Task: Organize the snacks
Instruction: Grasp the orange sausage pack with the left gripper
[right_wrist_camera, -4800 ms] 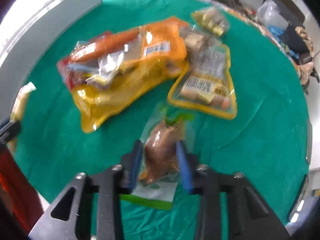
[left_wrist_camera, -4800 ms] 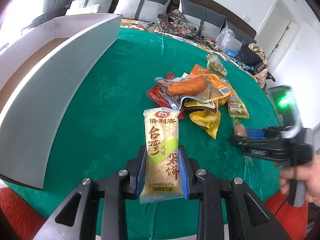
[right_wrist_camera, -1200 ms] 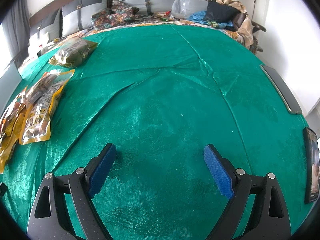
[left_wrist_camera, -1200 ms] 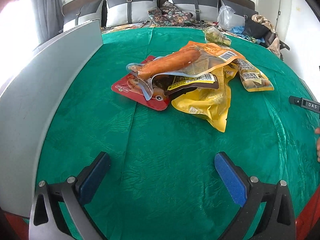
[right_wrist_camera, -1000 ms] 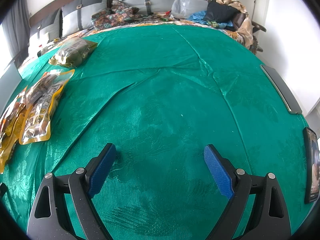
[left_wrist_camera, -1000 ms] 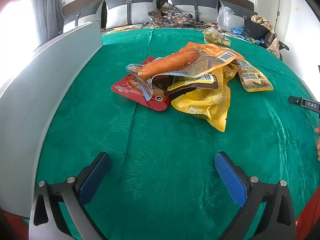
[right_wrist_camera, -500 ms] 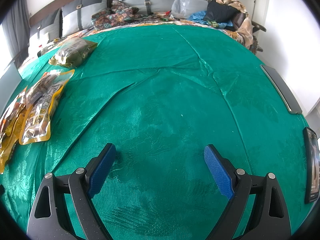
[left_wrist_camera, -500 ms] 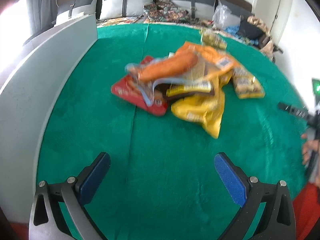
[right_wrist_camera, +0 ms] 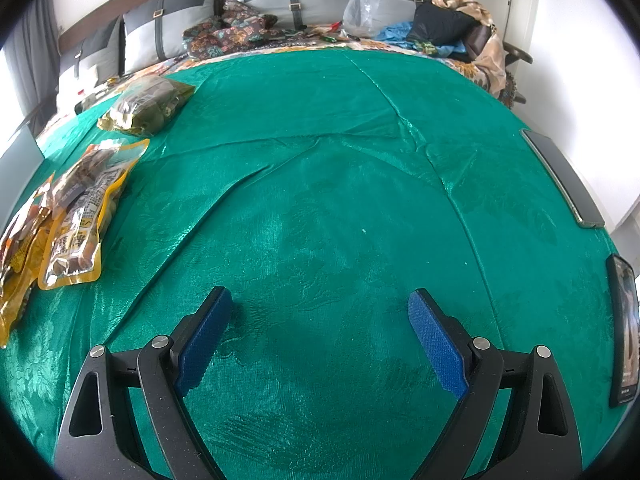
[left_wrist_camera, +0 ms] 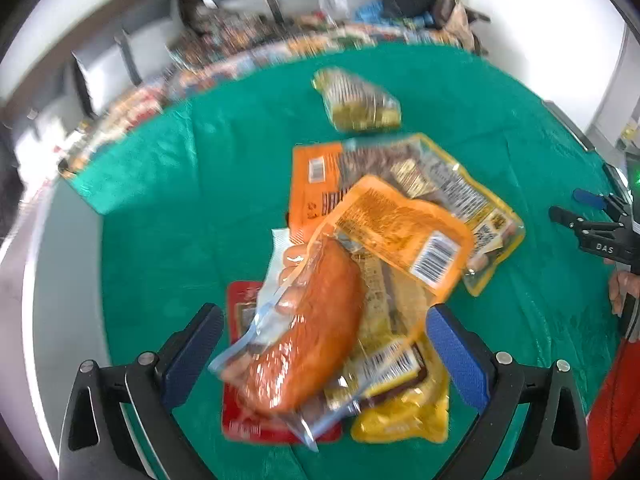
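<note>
The left gripper (left_wrist_camera: 322, 350) is hovering with its jaws spread wide on either side of the sausage pack (left_wrist_camera: 304, 344), which is lying on top of a heap of overlapping snack packets (left_wrist_camera: 400, 240) on the green cloth (left_wrist_camera: 160, 200). The likely trouble is that the jaws, closing here, could be catching the red packet (left_wrist_camera: 240, 432) or the yellow pouch (left_wrist_camera: 404, 416) underneath as well, or that the slick clear wrap could be slipping out and dragging its neighbours across the cloth. To the left a pale box wall (left_wrist_camera: 60, 280) is standing near the heap, narrowing the room on that side. The right gripper (right_wrist_camera: 320, 340), also spread and holding nothing, is waiting over bare cloth well right of the heap, where open room is lying; two dark phones (right_wrist_camera: 620, 332) are sitting along the far right edge.
</note>
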